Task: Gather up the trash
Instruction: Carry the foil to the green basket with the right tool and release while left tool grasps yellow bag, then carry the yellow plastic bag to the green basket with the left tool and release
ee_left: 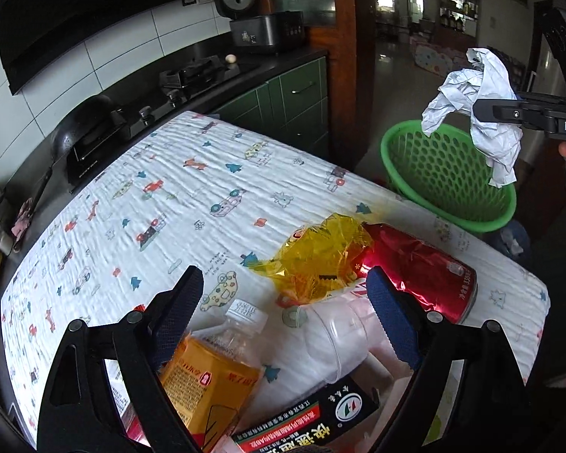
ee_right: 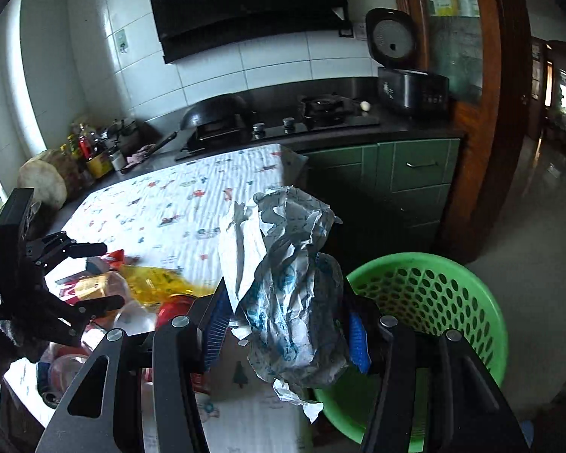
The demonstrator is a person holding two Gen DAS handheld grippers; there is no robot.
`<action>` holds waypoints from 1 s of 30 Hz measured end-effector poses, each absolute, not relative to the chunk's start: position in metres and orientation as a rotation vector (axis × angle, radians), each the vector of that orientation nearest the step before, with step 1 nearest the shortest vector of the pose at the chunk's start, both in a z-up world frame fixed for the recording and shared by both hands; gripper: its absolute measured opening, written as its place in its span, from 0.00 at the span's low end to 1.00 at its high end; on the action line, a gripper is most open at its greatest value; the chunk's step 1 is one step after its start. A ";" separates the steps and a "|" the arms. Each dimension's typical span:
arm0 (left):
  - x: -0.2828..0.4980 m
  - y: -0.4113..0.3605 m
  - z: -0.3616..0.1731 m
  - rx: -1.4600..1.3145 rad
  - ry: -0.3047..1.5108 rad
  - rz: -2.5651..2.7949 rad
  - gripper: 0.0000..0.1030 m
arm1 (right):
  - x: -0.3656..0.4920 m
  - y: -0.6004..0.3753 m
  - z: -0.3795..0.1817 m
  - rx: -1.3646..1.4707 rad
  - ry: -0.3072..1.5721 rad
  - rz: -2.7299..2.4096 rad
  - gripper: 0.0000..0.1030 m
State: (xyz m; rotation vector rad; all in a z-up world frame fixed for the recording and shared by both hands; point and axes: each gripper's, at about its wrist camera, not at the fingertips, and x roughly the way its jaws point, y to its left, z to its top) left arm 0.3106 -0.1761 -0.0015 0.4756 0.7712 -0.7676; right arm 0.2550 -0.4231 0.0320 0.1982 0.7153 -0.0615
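My right gripper (ee_right: 283,324) is clenched on the paper (ee_right: 286,287), a crumpled wad pinched between both pads, with loose flaps sticking up above my fingers (ee_right: 356,339) and a torn tail hanging below them. The basket (ee_right: 483,302) sits below and to the right of those fingers, on the floor just past the worktop (ee_right: 162,204) edge. As I judge it, the wad is not yet squarely over the opening; part of it looks to hang over the worktop corner and the near rim.

The main risk is letting go too soon. The paper is light and uneven, so if I release here it could catch the rim, glance off and land on the floor beside the basket. The dangling tail could also snag on a pad and stay hooked when I spread the fingers, so the wad swings instead of dropping.

My left gripper (ee_left: 283,305) is spread wide above the pile: a clear cup (ee_left: 336,339) lies between its fingers, a bottle (ee_left: 222,355) under the left one, a red can (ee_left: 422,271) just past the right one, a yellow wrapper (ee_left: 320,253) ahead. Nothing is gripped there. If I lower it carelessly, a finger could nudge the can; it lies on its side near the worktop edge and would probably roll off. The cup looks thin and may crush or squirt out when squeezed.
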 end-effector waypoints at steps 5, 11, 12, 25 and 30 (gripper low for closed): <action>0.327 -0.185 -0.013 0.460 0.835 -0.807 0.67 | 0.261 -0.456 0.006 0.216 0.765 -0.134 0.50; 0.330 -0.192 -0.021 0.451 0.867 -0.845 0.40 | 0.270 -0.487 -0.022 0.229 0.813 -0.187 0.53; 0.330 -0.192 -0.021 0.451 0.869 -0.853 0.36 | 0.270 -0.491 -0.025 0.234 0.815 -0.195 0.55; 0.311 -0.192 0.016 0.460 0.789 -0.823 0.09 | 0.245 -0.516 -0.026 0.252 0.758 -0.281 0.86; 0.293 -0.213 0.048 0.420 0.738 -0.873 0.09 | 0.225 -0.519 -0.019 0.253 0.732 -0.305 0.87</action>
